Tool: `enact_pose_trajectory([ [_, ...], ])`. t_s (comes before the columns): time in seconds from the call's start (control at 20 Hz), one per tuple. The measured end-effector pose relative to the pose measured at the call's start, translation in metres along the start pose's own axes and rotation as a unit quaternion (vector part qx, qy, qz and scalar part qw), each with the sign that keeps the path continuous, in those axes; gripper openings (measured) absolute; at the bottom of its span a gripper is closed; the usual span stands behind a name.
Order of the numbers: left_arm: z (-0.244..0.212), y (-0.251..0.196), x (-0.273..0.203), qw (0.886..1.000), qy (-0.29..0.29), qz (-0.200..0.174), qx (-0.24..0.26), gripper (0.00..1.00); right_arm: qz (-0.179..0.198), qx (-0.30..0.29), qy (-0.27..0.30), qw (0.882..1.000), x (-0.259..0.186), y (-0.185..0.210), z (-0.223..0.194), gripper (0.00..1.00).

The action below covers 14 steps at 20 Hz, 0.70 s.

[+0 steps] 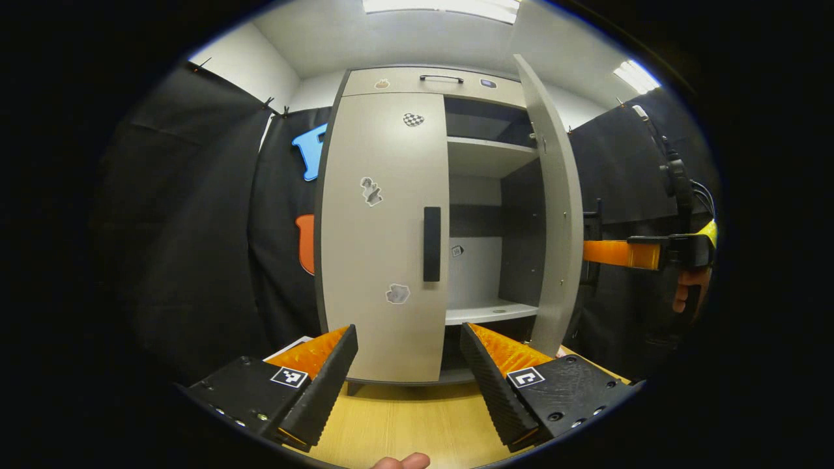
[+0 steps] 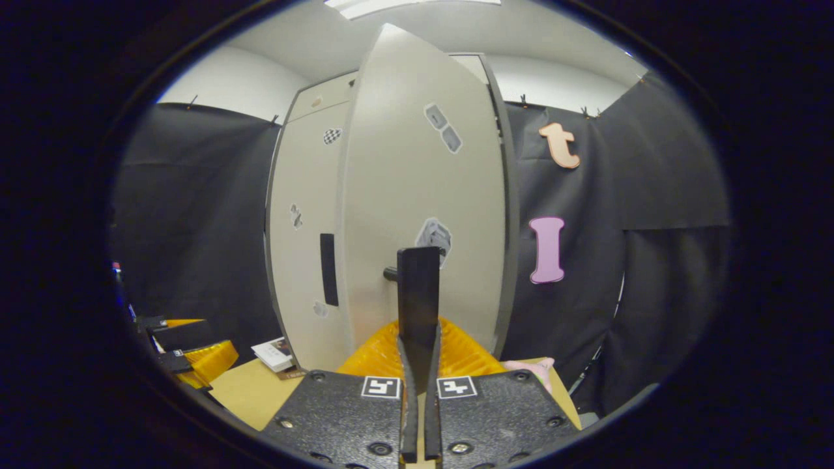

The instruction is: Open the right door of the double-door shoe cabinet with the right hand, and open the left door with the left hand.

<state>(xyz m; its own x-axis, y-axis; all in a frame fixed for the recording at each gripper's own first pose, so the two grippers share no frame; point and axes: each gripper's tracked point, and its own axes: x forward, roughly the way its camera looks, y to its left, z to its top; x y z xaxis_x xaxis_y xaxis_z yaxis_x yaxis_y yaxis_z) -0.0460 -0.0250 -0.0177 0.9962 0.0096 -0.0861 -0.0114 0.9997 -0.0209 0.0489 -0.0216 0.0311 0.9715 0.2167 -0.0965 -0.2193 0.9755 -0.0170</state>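
While the right door (image 1: 550, 208) of the shoe cabinet (image 1: 430, 81) stands swung wide, baring pale shelves inside, the left door (image 1: 381, 234) sits flush and closed, its dark handle (image 1: 431, 244) untouched. Standing on the wooden worktop (image 1: 417, 417), the cabinet faces the left claw (image 1: 409, 361), which hovers near the closed door with fingers spread apart, holding nothing. On the open door's black handle (image 2: 417, 293), the right claw (image 2: 417, 339) is clamped tight from both sides
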Motion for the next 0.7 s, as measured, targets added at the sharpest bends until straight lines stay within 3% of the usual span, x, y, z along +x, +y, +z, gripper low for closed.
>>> enact_pose_trajectory([
  [0.7,0.002,-0.018,0.006,1.000,0.003,-0.007,-0.006,0.95,-0.076,0.001,-0.012,0.997,-0.022,-0.079,0.000,0.05],
])
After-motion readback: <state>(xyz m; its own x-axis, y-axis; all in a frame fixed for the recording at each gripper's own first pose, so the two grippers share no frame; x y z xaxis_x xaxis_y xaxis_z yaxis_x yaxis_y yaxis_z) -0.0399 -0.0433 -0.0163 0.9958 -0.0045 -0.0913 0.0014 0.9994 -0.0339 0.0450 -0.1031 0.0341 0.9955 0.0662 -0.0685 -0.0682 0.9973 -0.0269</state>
